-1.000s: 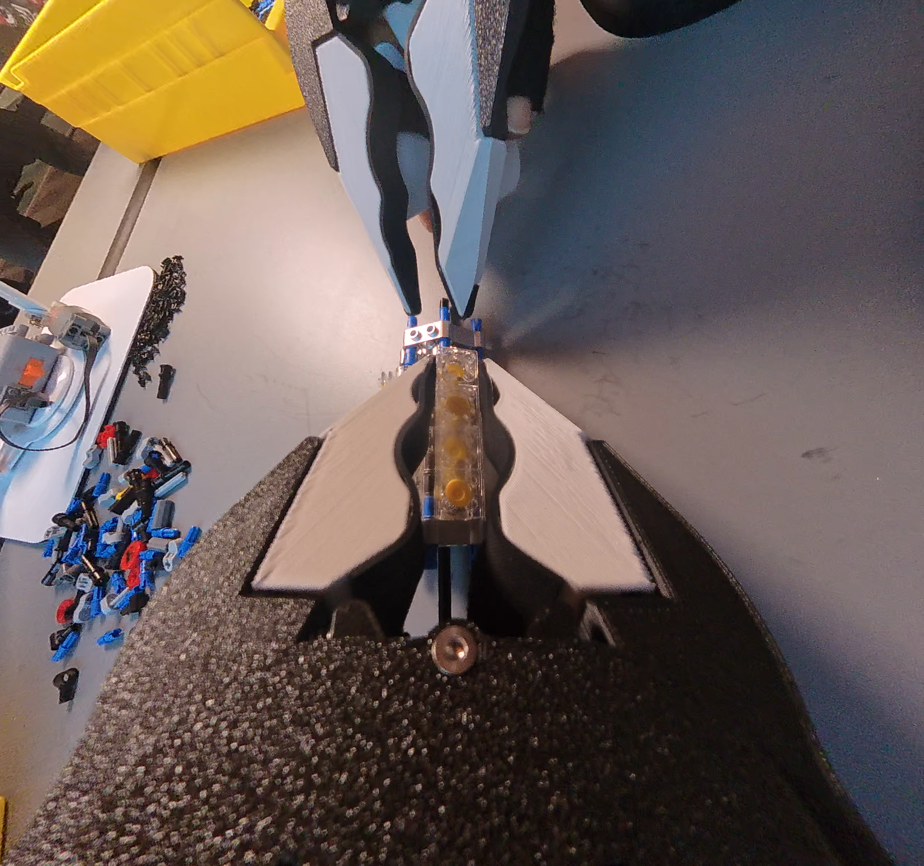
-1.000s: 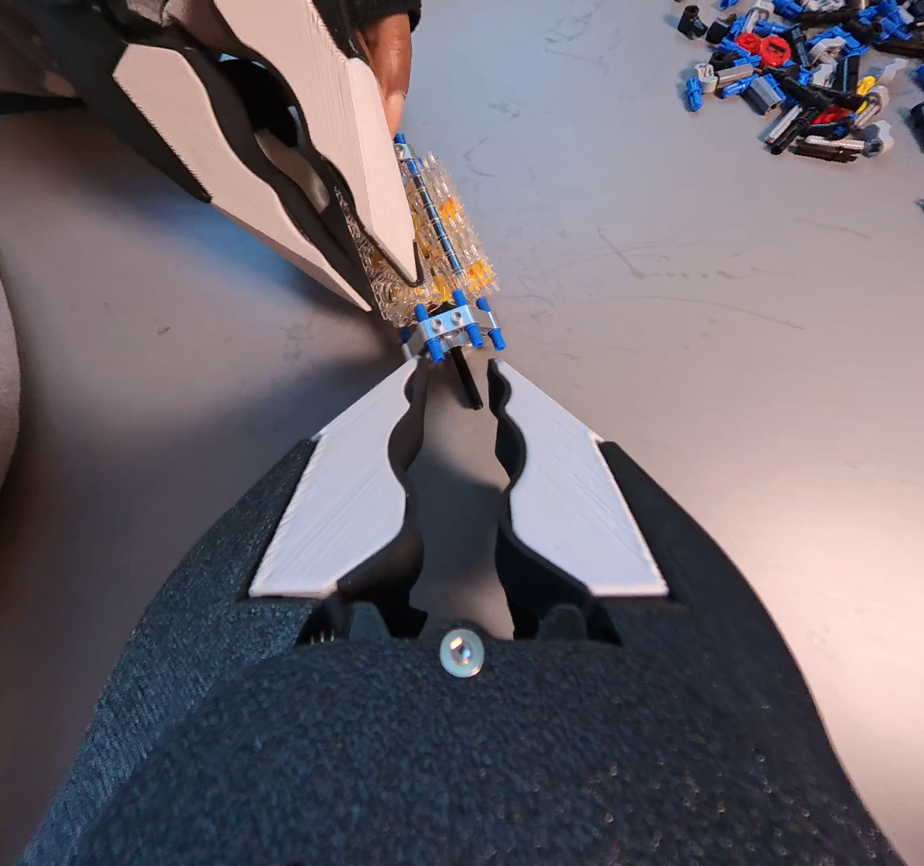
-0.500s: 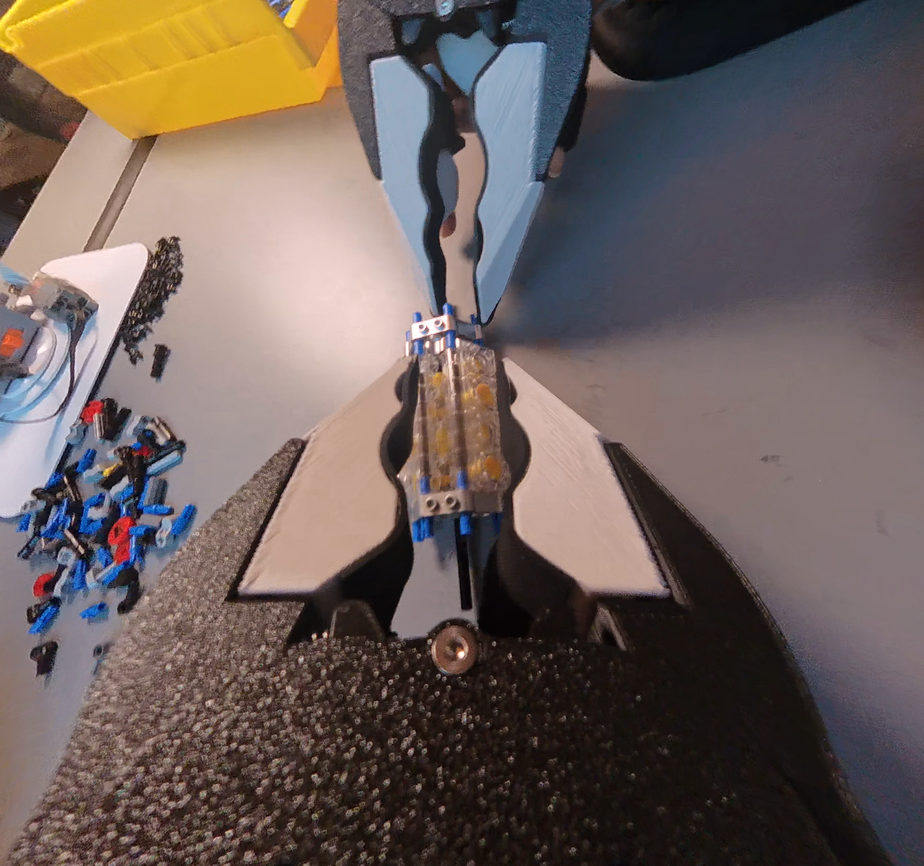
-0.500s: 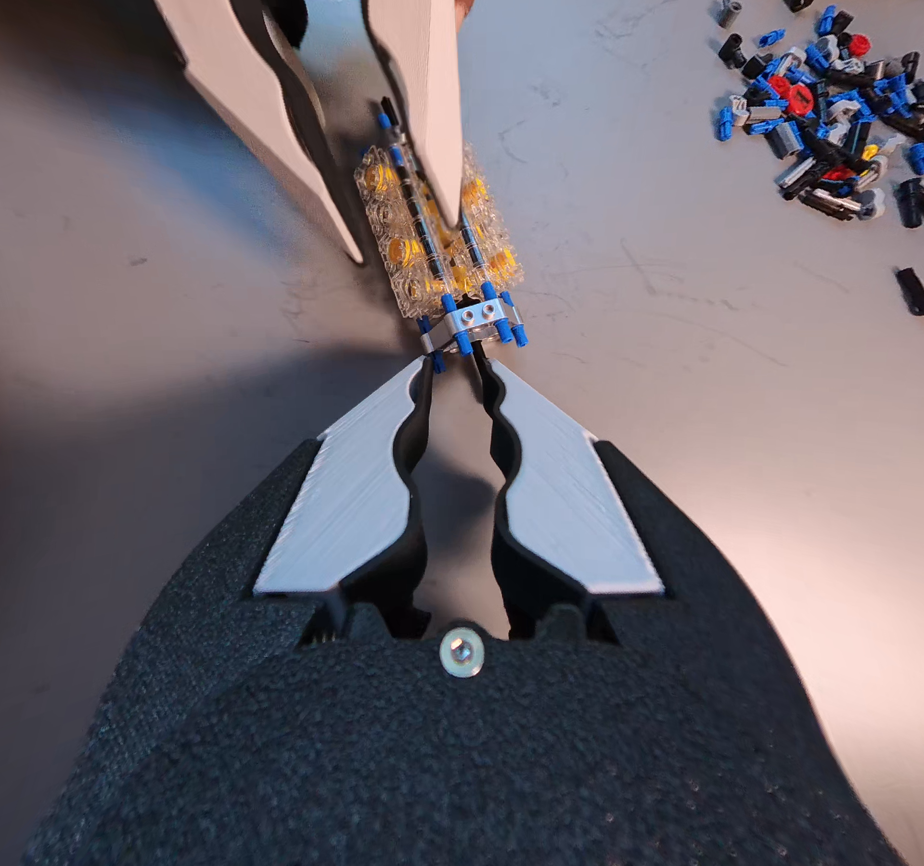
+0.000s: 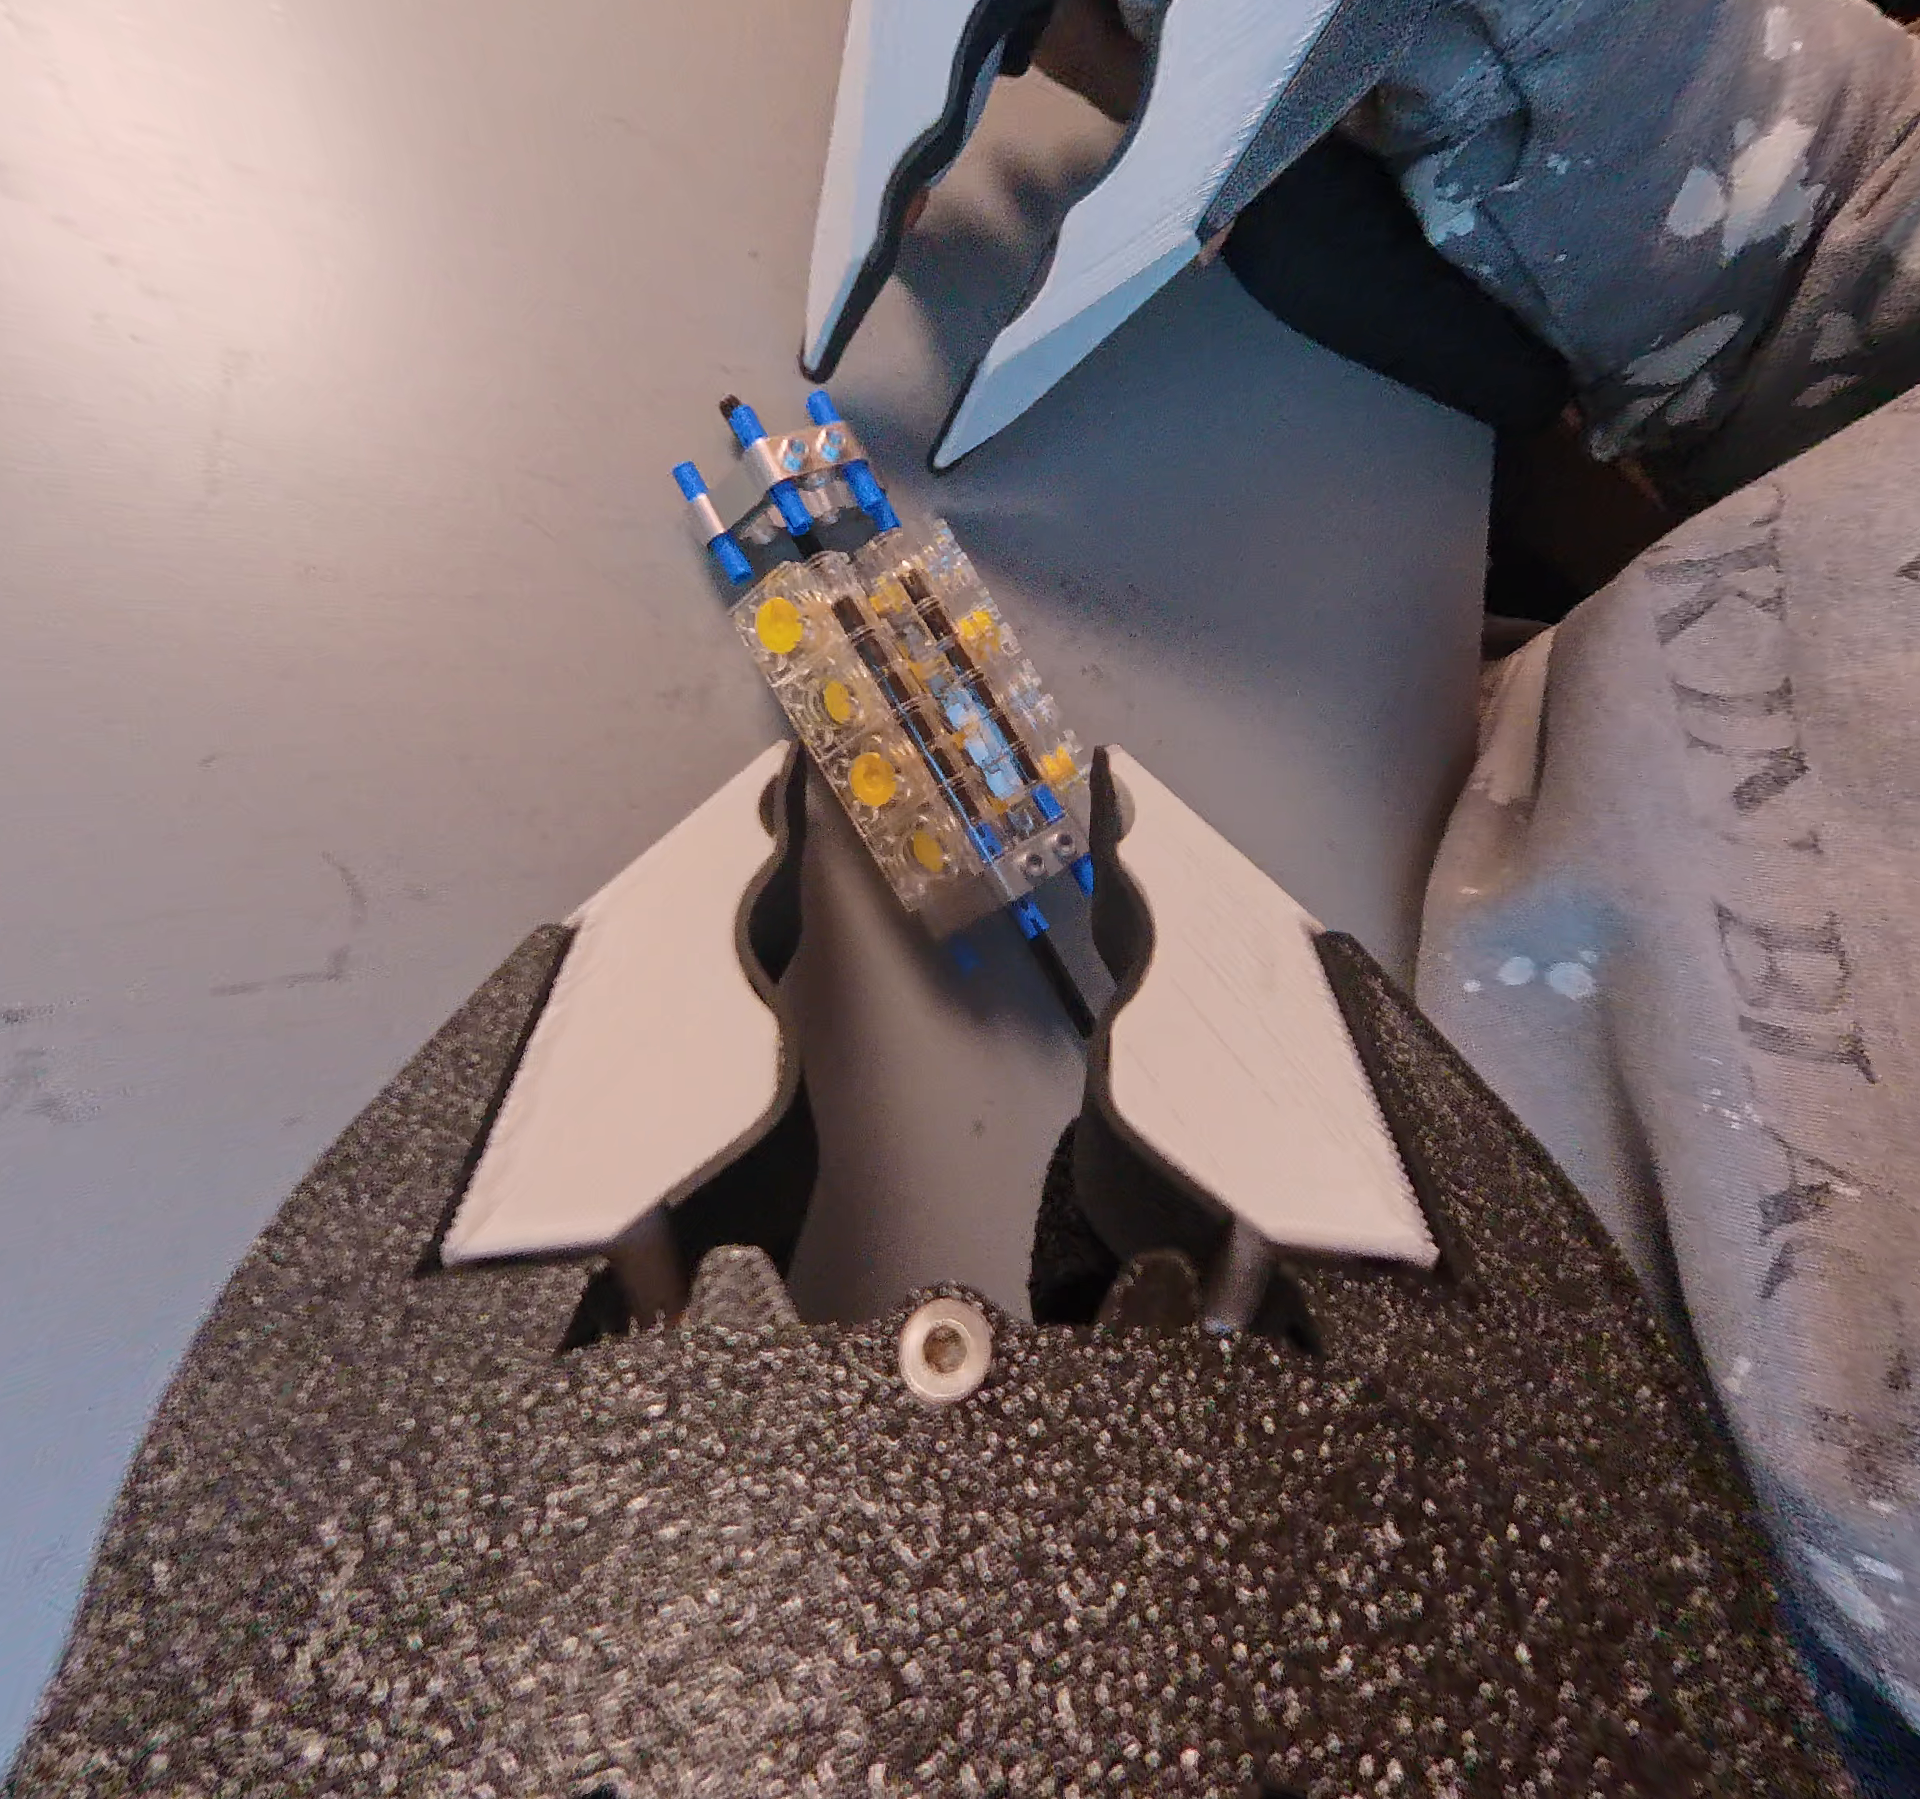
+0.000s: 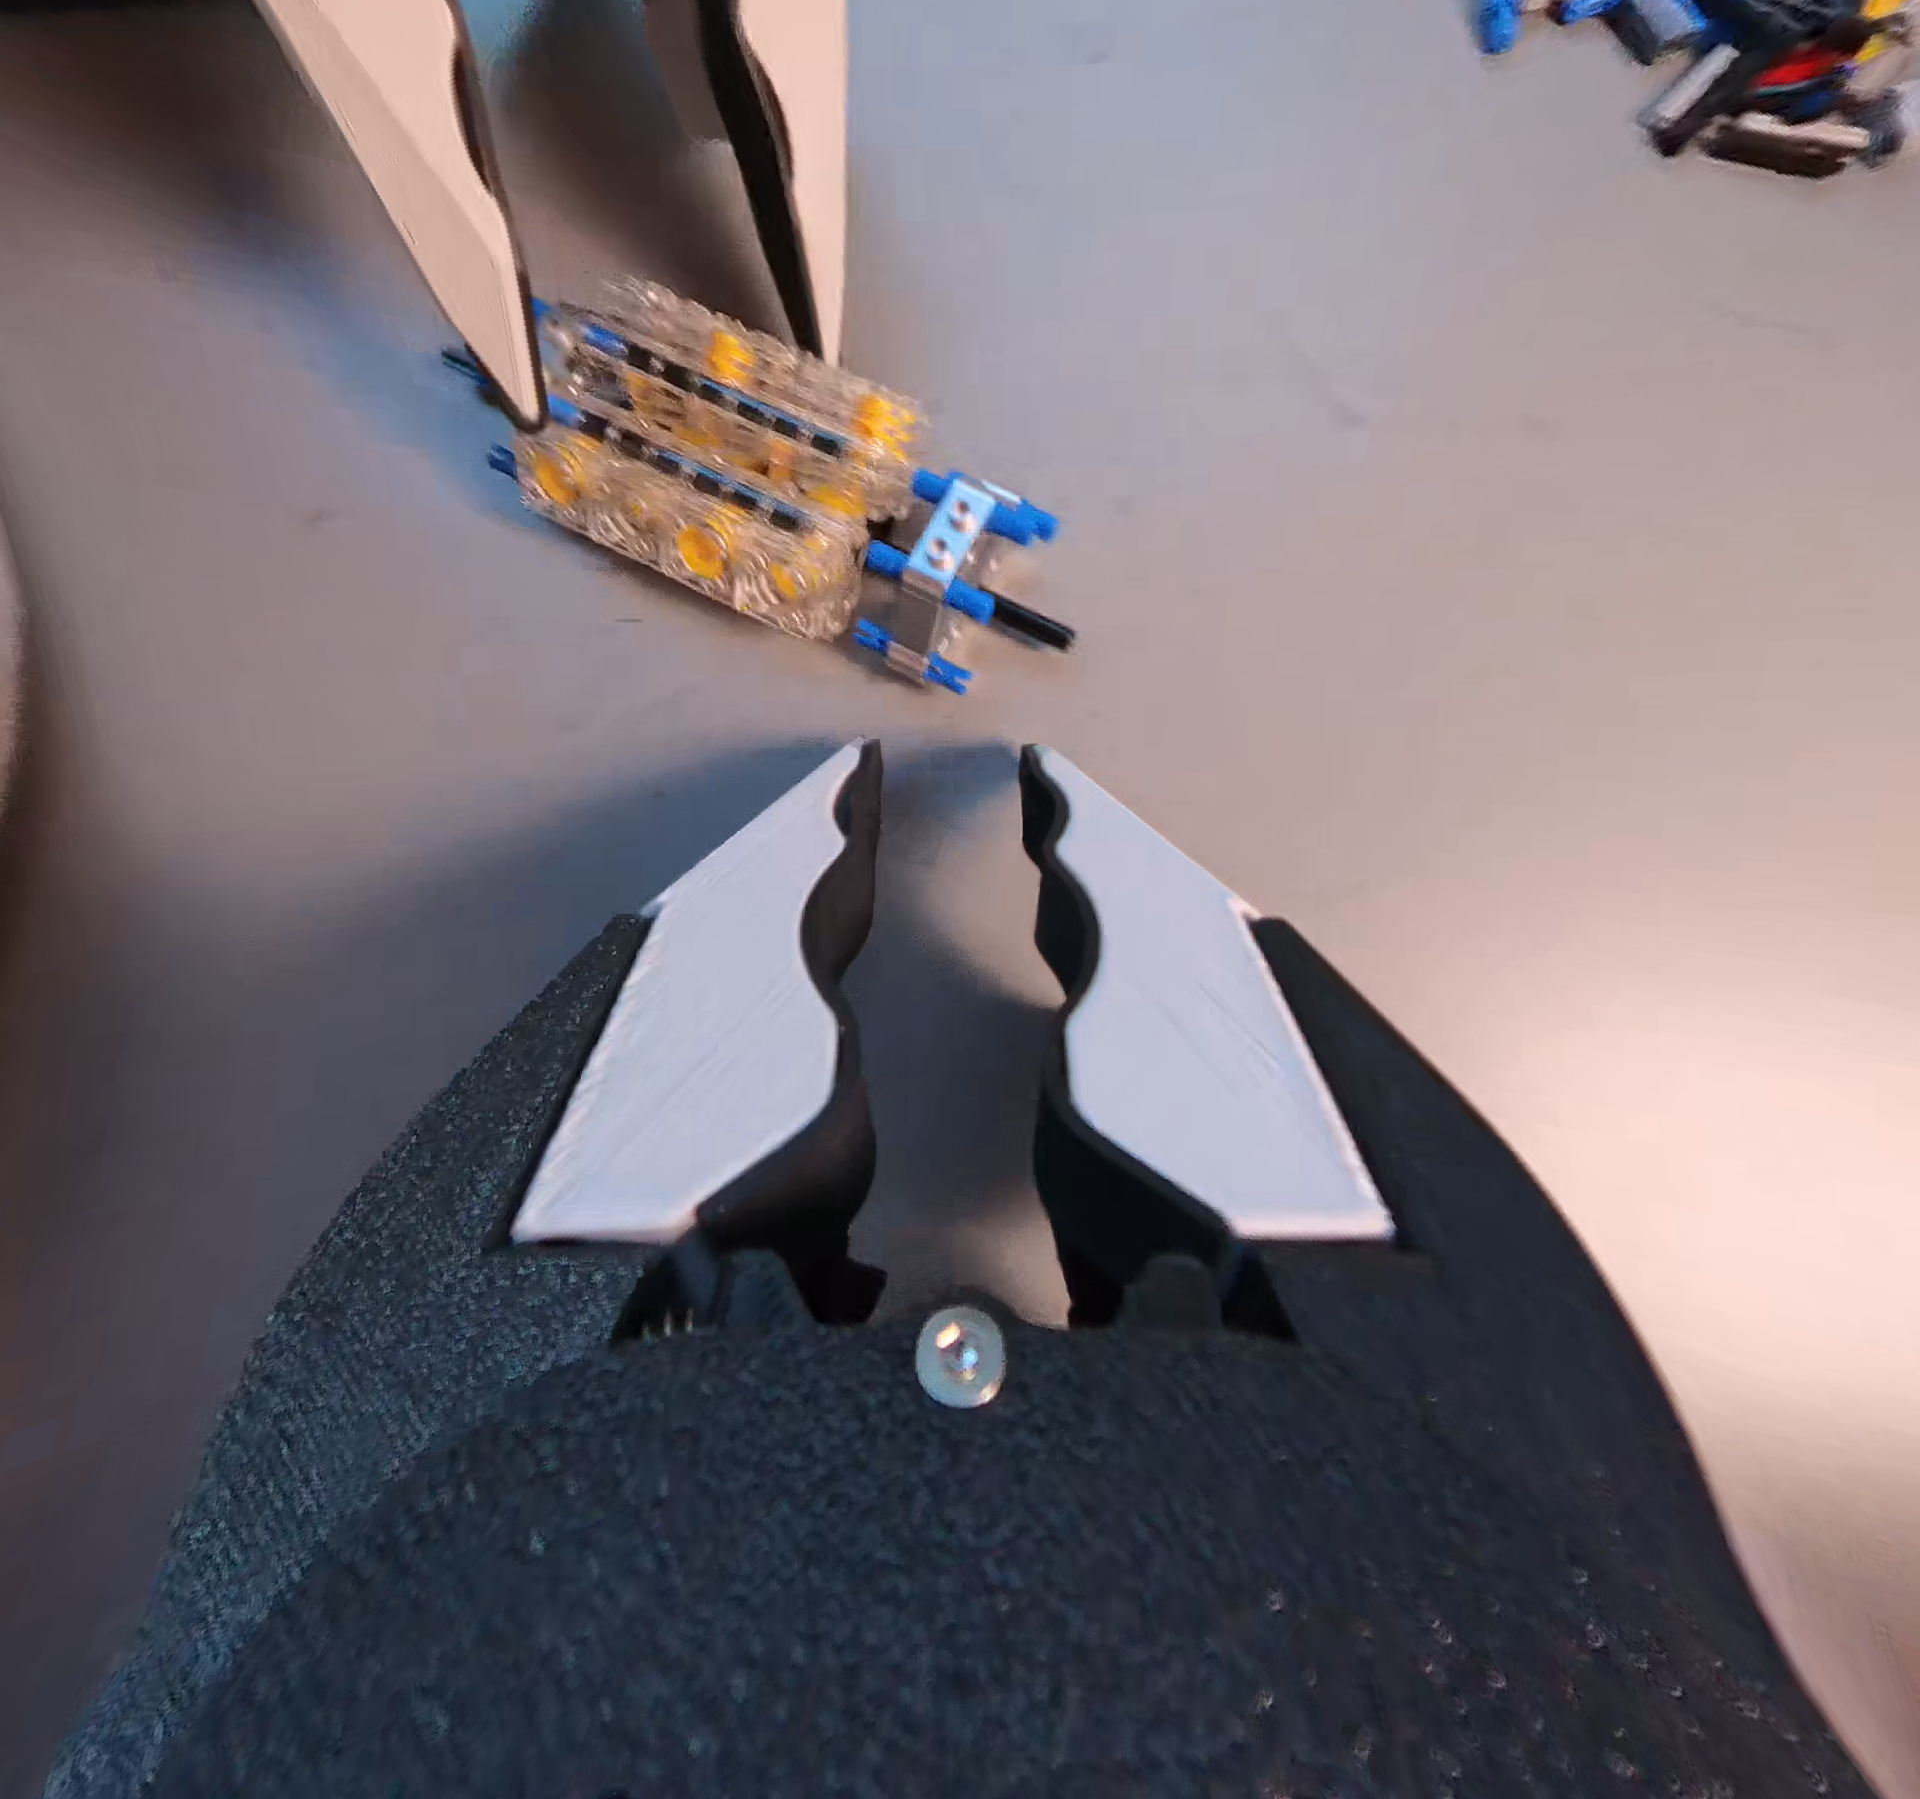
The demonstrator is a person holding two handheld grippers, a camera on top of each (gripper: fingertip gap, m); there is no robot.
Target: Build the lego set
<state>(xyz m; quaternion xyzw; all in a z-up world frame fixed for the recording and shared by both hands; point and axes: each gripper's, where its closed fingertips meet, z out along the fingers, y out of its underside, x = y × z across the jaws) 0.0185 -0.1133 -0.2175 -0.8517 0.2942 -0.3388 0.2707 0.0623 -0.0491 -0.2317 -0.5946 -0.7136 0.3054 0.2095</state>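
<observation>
A small assembly of clear bricks with yellow pins, black axles and blue pegs (image 5: 831, 700) lies on the grey table; it also shows in the right wrist view (image 6: 717, 492). My left gripper (image 5: 945, 757) is open, its fingers standing on either side of the assembly's near end without squeezing it; it shows from the far side in the right wrist view (image 6: 670, 378). My right gripper (image 6: 948, 750) is open and empty, a short way back from the grey connector end with its blue pegs (image 6: 951, 544). It hangs above that end in the left wrist view (image 5: 878, 414).
A pile of small blue, black, red and grey parts (image 6: 1745, 14) lies at the far right of the right wrist view. A person's grey patterned sleeve (image 5: 1714, 814) fills the right side of the left wrist view. The grey table (image 5: 312, 399) is scuffed. Across from one pair of fingers to the other is roughly 9 cm.
My left gripper has opened and let go of the assembly, which now lies skewed on the table. My right gripper has drawn back from its connector end.
</observation>
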